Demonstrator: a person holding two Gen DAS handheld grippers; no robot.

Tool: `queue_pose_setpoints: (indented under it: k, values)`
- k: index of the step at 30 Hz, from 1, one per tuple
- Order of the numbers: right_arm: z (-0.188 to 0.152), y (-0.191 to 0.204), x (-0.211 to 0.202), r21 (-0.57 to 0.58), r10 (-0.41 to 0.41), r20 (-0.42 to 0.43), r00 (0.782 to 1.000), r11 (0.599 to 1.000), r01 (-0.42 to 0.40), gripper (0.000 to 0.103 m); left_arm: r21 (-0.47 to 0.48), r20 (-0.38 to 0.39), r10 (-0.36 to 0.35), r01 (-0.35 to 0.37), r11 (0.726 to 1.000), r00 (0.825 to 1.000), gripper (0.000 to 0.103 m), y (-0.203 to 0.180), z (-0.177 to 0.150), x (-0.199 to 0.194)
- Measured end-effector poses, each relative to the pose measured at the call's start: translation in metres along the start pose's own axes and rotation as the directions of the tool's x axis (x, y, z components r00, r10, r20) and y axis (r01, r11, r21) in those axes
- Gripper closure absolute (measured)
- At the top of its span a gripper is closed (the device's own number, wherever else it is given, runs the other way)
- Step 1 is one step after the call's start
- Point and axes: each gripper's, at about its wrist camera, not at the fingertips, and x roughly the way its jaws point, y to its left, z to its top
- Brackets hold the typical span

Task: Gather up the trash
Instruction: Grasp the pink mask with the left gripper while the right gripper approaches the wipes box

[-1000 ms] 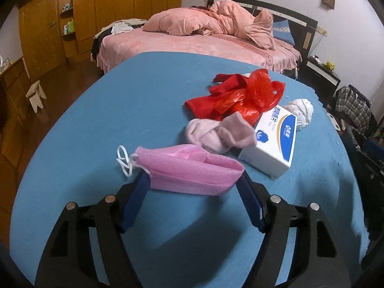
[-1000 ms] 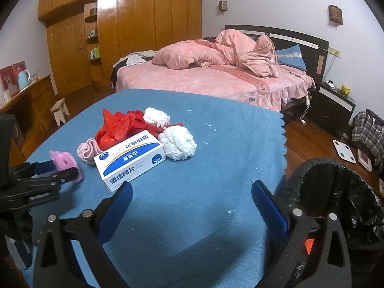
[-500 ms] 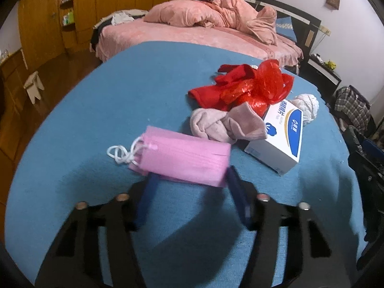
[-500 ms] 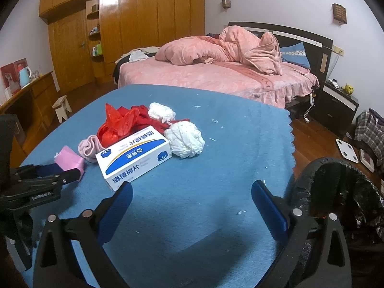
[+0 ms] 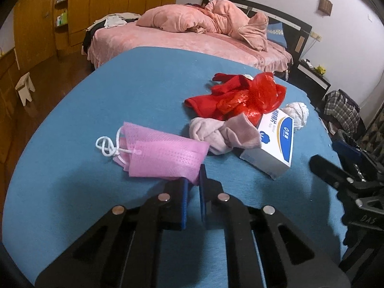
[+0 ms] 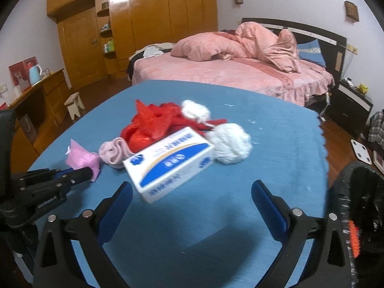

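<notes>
While the left gripper (image 5: 193, 180) pinches the pink mask (image 5: 165, 154) at six o'clock of the pile, jaws just closed on it, the right gripper (image 6: 192, 200) hangs spread and empty. Box (image 6: 168, 160), socks (image 6: 112, 153), red bag (image 6: 148, 122) and tissue wads (image 6: 230, 142) all await the bin (image 6: 360, 192) at three o'clock.

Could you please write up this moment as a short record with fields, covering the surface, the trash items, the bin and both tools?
surface: blue cloth
left tool: jaws just closed, pinching the near edge of the pink face mask
right tool: open, holding nothing, just short of the white and blue box
other items: pink sock, red plastic bag, two white wads
bin: black-lined trash bin at the right edge of the right wrist view
</notes>
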Motion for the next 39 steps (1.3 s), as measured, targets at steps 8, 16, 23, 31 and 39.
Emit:
queue_pose_setpoints:
  k: [8,16,23,31,39]
  values:
    - [0.0,0.02,0.025,-0.027,-0.002,-0.063,0.998,1.0,0.0,0.006,-0.004,0.006,-0.02,0.02,1.0,1.0,0.096,0.006,0.001,0.0]
    - [-0.002,-0.001,0.026,0.008,-0.057,-0.088,0.995,0.998,0.058,0.006,0.019,0.018,-0.044,0.044,0.999,0.999,0.096,-0.003,0.002,0.001]
    - [-0.005,-0.035,0.02,0.035,-0.173,-0.097,0.98,0.984,0.177,0.006,0.024,0.028,-0.048,0.047,0.999,0.998,0.096,-0.009,0.002,0.004]
    - [0.006,-0.023,0.008,0.052,-0.088,-0.019,0.996,0.995,0.089,0.006,0.023,0.053,-0.037,0.036,0.999,0.998,0.096,-0.01,0.006,0.004]
    - [0.013,0.0,0.036,0.031,-0.09,-0.057,0.994,0.995,0.092,0.008,0.015,0.052,-0.03,0.029,0.999,0.998,0.096,-0.003,0.006,0.004]
